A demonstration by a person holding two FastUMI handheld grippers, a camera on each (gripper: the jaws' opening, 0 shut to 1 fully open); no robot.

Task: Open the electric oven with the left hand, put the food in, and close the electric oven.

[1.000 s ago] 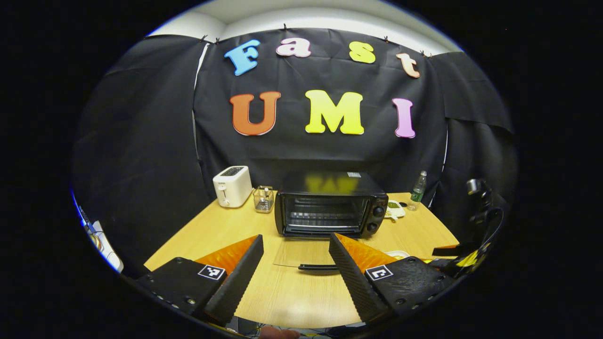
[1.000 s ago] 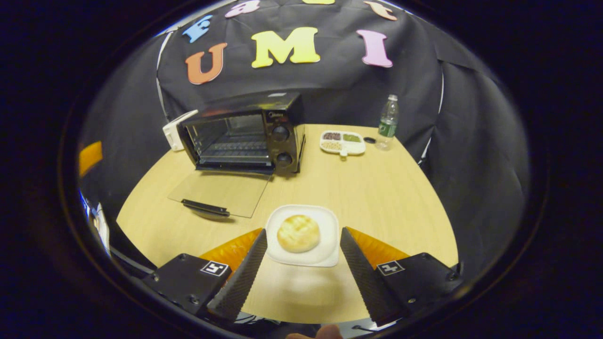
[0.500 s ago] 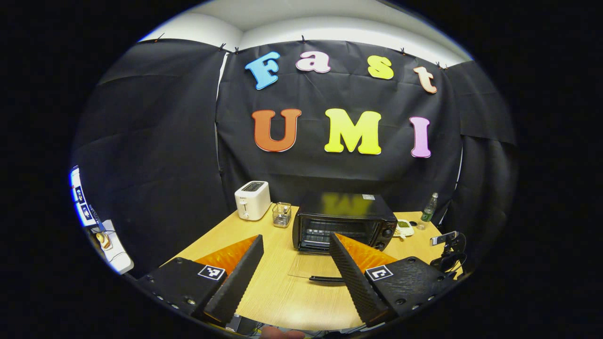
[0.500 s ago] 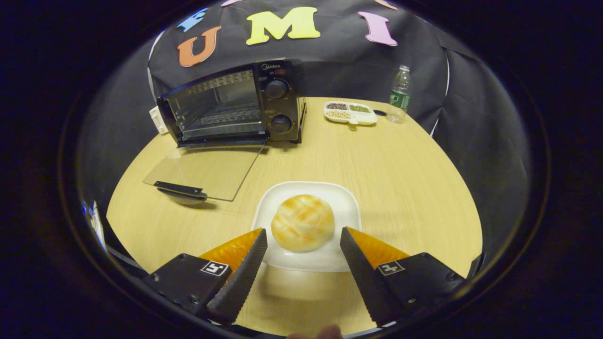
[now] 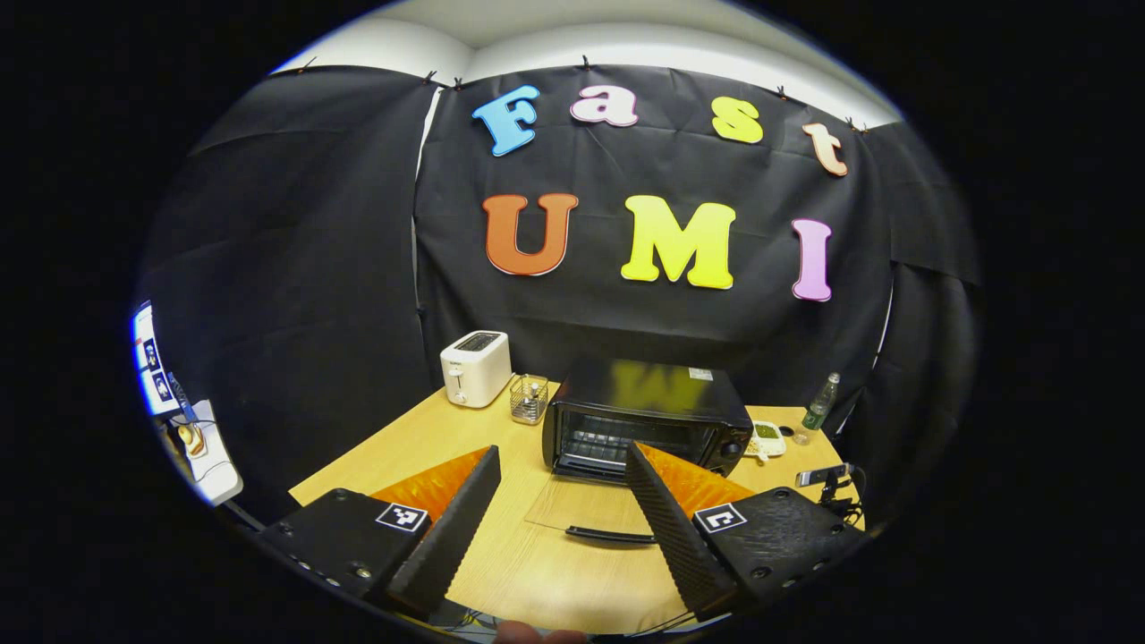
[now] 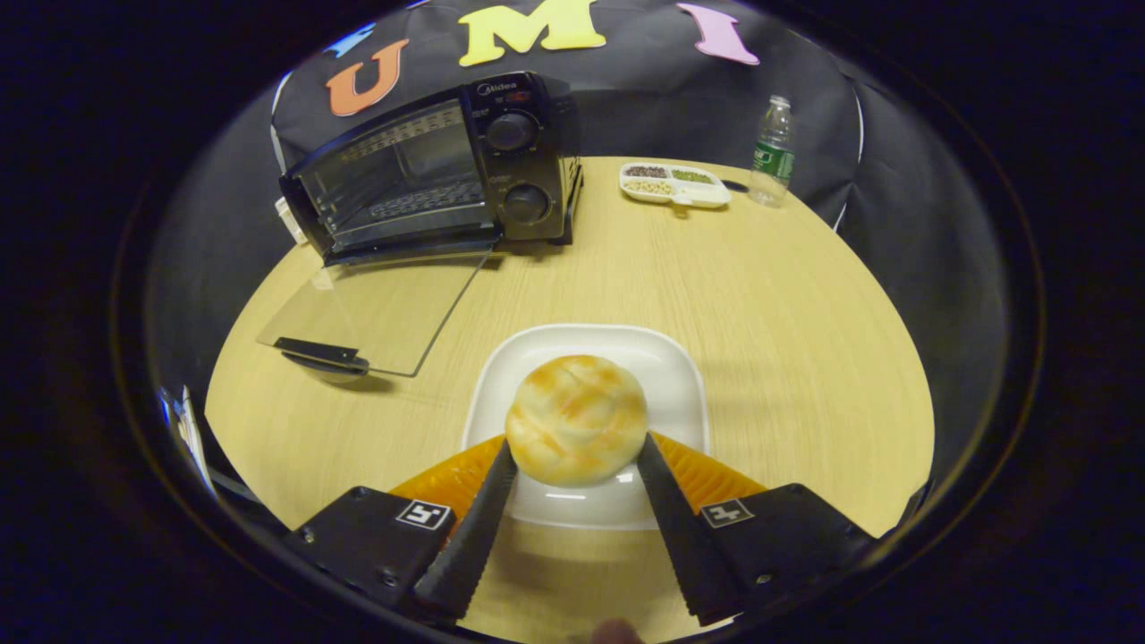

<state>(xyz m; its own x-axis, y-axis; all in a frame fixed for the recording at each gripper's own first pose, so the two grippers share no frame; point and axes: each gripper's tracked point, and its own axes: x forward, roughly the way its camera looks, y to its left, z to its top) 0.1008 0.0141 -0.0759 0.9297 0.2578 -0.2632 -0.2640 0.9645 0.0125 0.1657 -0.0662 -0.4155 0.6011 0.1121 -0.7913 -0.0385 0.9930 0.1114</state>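
The black electric oven [image 6: 429, 170] stands at the back of the table with its glass door [image 6: 376, 309] folded down flat, its black handle [image 6: 320, 353] toward me. A round golden bun [image 6: 576, 419] lies on a white square plate [image 6: 680, 376] near the table's front. My right gripper [image 6: 575, 444] has a finger against each side of the bun. In the left gripper view, my left gripper [image 5: 562, 461] is open and holds nothing, drawn back over the front edge, well short of the oven [image 5: 648, 420] and its door [image 5: 581, 501].
A white toaster [image 5: 474, 367] and a small wire basket [image 5: 529, 399] stand left of the oven. A divided snack dish [image 6: 675, 183] and a plastic bottle [image 6: 773, 148] sit to its right at the back. Bare wooden table [image 6: 787, 295] lies right of the plate.
My right gripper came down and forward to the plate, and its fingers closed in onto the bun's sides. The left gripper pulled back and up from the open oven.
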